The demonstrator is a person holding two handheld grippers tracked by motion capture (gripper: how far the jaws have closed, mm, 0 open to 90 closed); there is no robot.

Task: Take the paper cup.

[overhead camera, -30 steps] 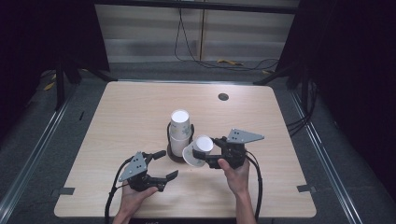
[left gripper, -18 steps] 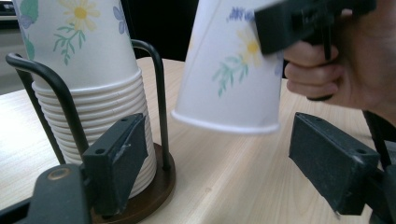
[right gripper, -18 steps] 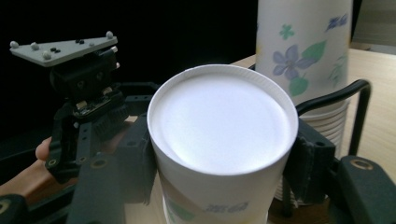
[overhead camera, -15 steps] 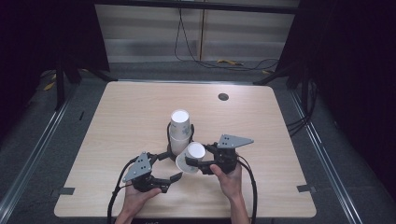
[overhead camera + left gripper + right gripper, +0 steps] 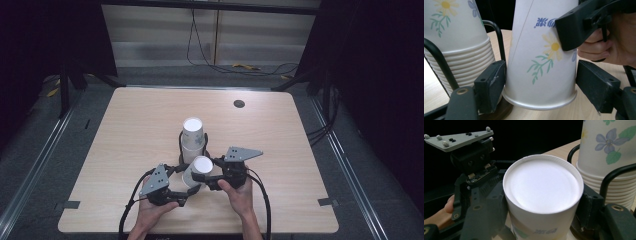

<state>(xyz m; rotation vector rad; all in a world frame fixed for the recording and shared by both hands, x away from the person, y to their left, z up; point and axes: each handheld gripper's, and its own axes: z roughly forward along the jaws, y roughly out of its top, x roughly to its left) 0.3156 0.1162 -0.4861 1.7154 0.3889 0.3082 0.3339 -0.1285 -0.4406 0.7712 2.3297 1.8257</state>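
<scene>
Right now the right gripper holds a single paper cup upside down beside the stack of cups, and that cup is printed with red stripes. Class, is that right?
Not quite. The paper cup is printed with flowers, yellow and blue with green stems, not red stripes; the left gripper view shows this. The rest holds: the right gripper holds it upside down beside the stack of cups.

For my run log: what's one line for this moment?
right gripper: shut on cup | left gripper: open around cup rim | stack: in holder
</scene>
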